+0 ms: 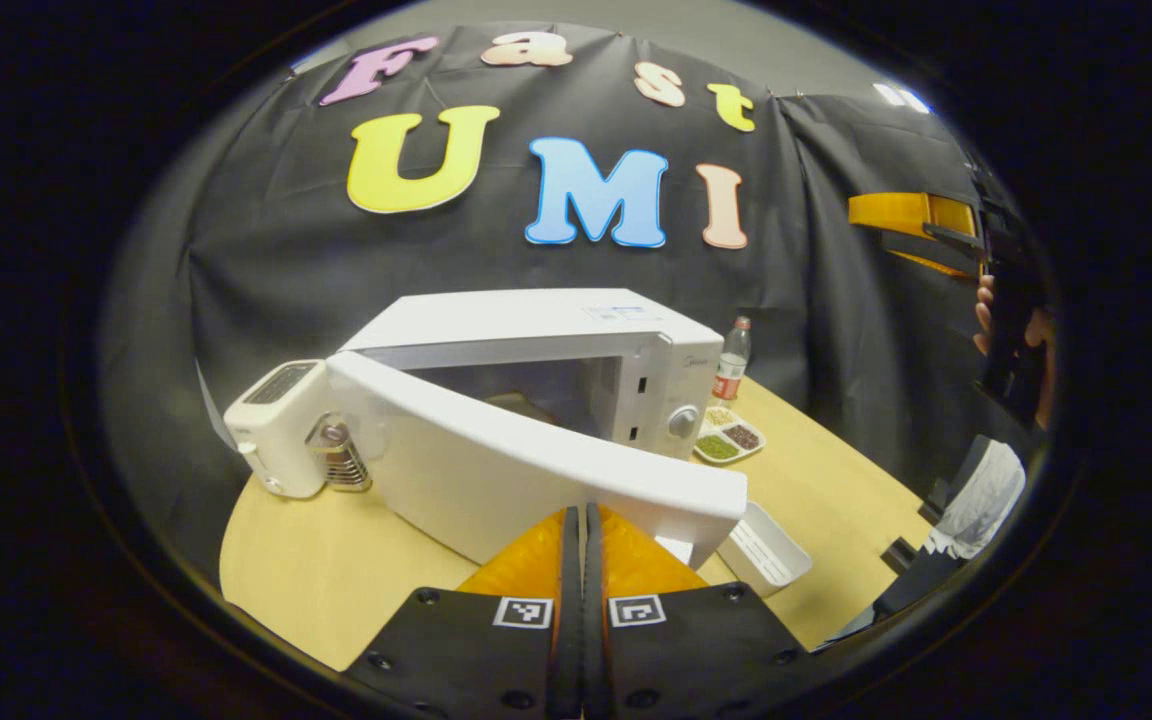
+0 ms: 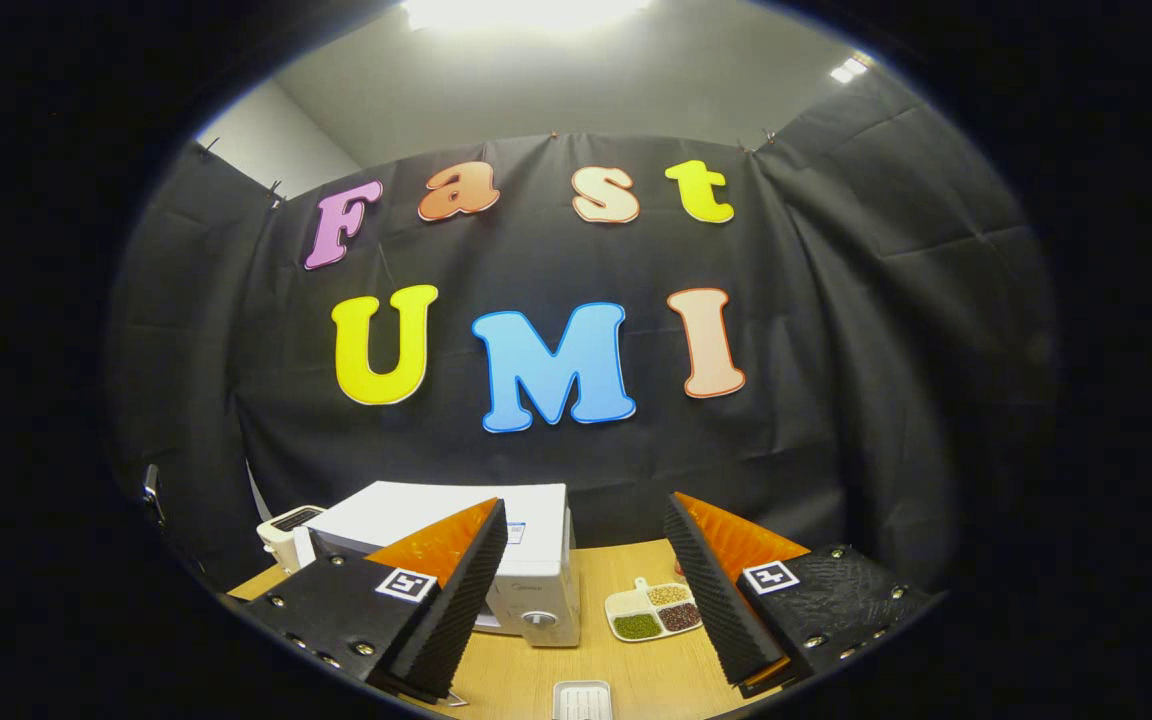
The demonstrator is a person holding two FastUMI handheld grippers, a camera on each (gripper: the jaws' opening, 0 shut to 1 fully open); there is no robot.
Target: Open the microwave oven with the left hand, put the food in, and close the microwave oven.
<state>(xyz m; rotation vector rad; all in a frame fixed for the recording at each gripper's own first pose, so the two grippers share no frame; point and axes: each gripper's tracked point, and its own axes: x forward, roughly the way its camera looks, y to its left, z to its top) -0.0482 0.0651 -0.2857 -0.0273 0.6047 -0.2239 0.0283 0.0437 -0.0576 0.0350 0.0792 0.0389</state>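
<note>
The microwave [image 1: 576, 340] stands on the tabletop [image 1: 336, 570] against the booth wall. Its door [image 1: 526, 470] is swung partly open toward me, hinged on the left as the left gripper view has it, so the cavity shows behind it. The control knob [image 1: 682, 421] sits on the panel at the right of the cavity.

My left claw [image 1: 582, 560] is closed, fingers pressed together with nothing between them. The tips sit right at the lower front face of the door; I cannot tell whether they touch it.

The food, a divided dish [image 1: 729, 437] with three portions, lies on the tabletop just beside the microwave's right side. A bottle [image 1: 732, 360] stands behind the dish, near the wall. A toaster [image 1: 276, 425] stands to the left of the microwave, close to the door hinge. A white tray [image 1: 764, 545] lies on the tabletop near the free edge of the door.

My right claw [image 2: 581, 585] is open, fingers well apart and holding nothing. It is raised above the tabletop, with the microwave and the dish seen beyond the gap between its fingers. In the left gripper view it shows at the far right, held in a hand [image 1: 986, 318].
</note>
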